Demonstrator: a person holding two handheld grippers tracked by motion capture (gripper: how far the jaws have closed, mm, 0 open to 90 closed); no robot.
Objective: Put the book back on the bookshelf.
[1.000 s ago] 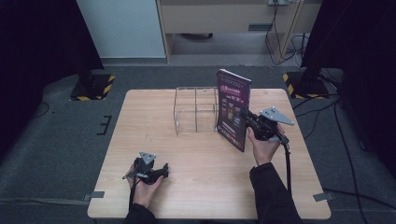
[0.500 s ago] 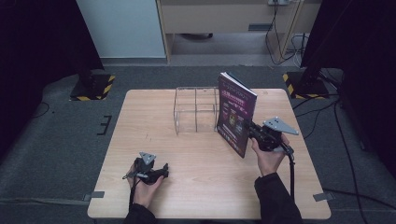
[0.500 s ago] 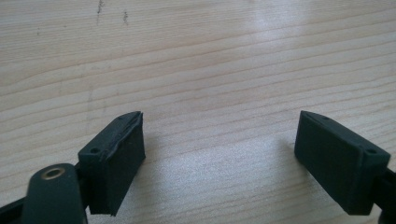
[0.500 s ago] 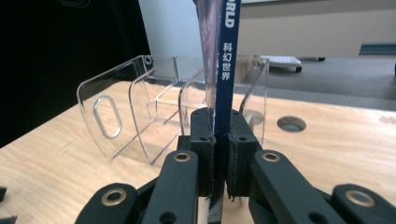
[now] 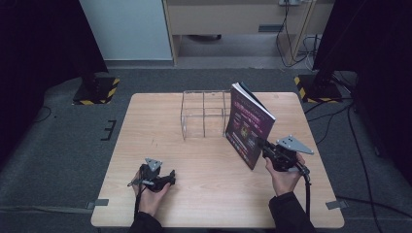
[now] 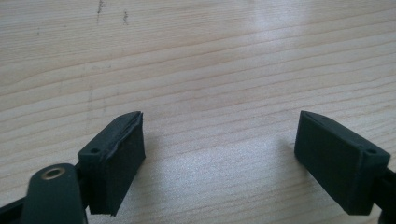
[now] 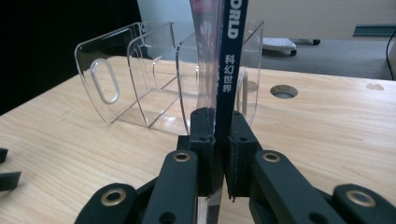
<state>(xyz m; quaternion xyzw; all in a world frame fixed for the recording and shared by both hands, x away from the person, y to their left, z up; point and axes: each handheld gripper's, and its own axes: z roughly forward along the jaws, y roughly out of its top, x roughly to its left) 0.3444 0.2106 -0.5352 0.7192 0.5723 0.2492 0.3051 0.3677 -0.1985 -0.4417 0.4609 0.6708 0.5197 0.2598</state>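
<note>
The right gripper (image 5: 266,148) is clamped on the spine edge of a magazine (image 5: 248,127), its jaws pressed together on the dark blue spine, as the right gripper view shows plainly (image 7: 219,140). The magazine stands upright and lifted off the table (image 5: 204,199), its purple cover facing the person, just beside the clear acrylic rack (image 5: 204,114), which sits at about twelve o'clock from the table's middle; the magazine is at roughly two o'clock. In the right gripper view the rack's (image 7: 154,79) curved dividers stand directly behind the magazine (image 7: 231,60), so the slots seem lined up with it. The left gripper (image 5: 167,180) rests at about seven o'clock, its jaws spread wide over bare wood and holding nothing (image 6: 219,154). By my reading, the pick-up is done and the carry is nearly so; what remains is to bring the magazine over a compartment, lower it between the dividers and let go. No part of the magazine is yet inside the rack, as far as I can tell
</note>
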